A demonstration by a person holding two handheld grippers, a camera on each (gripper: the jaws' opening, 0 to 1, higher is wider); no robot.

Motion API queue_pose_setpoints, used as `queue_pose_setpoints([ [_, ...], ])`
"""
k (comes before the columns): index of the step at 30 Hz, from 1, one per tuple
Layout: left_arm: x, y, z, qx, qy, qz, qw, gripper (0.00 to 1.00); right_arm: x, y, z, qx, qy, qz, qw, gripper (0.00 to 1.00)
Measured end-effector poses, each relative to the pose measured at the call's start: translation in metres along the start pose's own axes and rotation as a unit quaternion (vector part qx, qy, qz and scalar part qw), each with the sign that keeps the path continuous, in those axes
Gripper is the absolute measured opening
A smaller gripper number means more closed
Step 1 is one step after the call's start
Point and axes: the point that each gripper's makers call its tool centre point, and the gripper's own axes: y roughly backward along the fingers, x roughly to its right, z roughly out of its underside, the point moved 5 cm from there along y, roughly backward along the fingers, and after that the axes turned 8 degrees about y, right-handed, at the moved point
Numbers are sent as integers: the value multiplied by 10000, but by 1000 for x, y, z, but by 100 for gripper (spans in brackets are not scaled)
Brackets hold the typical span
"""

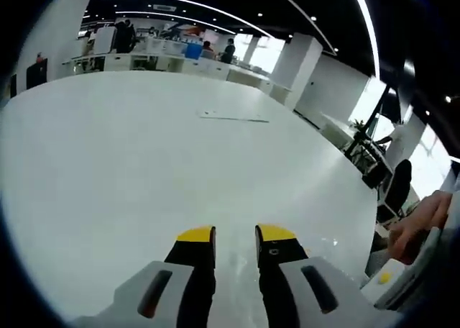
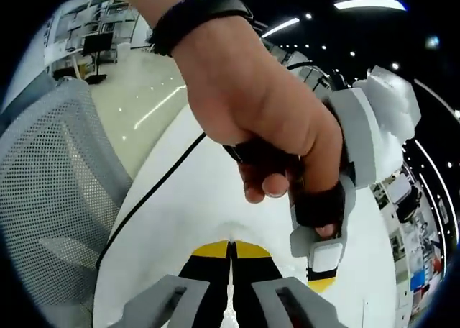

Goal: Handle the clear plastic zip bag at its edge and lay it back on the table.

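Observation:
The clear plastic zip bag [image 2: 230,229] shows as a faint, see-through film on the white table [image 2: 180,220], its edge rising to the tips of my right gripper [image 2: 231,250]. That gripper's yellow-tipped jaws are pressed together on the thin edge. In the left gripper view, my left gripper [image 1: 236,234] hovers low over the table [image 1: 144,148] with a narrow gap between its jaws. A faint glossy film [image 1: 237,267] lies under that gap. A hand [image 2: 251,105] with a dark wristband holds the left gripper [image 2: 321,270] just right of my right jaws.
A grey mesh chair [image 2: 50,177] stands at the table's edge on the left of the right gripper view. A dark cable [image 2: 151,191] runs along that edge. The other hand [image 1: 420,224] appears at the right. Desks, people and office chairs [image 1: 395,188] stand beyond the table.

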Motion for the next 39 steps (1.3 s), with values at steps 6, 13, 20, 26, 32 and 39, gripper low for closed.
queue_pose_setpoints([
  [6, -1, 0, 4, -80, -36, -57, 9999, 18, -1, 0, -2, 4, 142, -8, 9999, 0],
  [13, 0, -1, 3, -158, -15, -60, 9999, 11, -5, 0, -3, -10, 323, -46, 9995, 0],
  [20, -3, -7, 5, -324, 8, -36, 9995, 2, -6, 0, -5, 2, 383, -71, 9992, 0],
  [26, -9, -8, 4, -343, 88, -98, 9993, 0, -9, 0, -2, -42, 451, -95, 9989, 0],
  [32, -18, 1, -3, -195, 353, -198, 9990, 0, -10, 1, 6, -118, 448, -95, 9989, 0],
  [39, -28, 10, -5, -25, 644, -277, 9975, 0, -8, 5, 19, -264, 393, -49, 9989, 0],
])
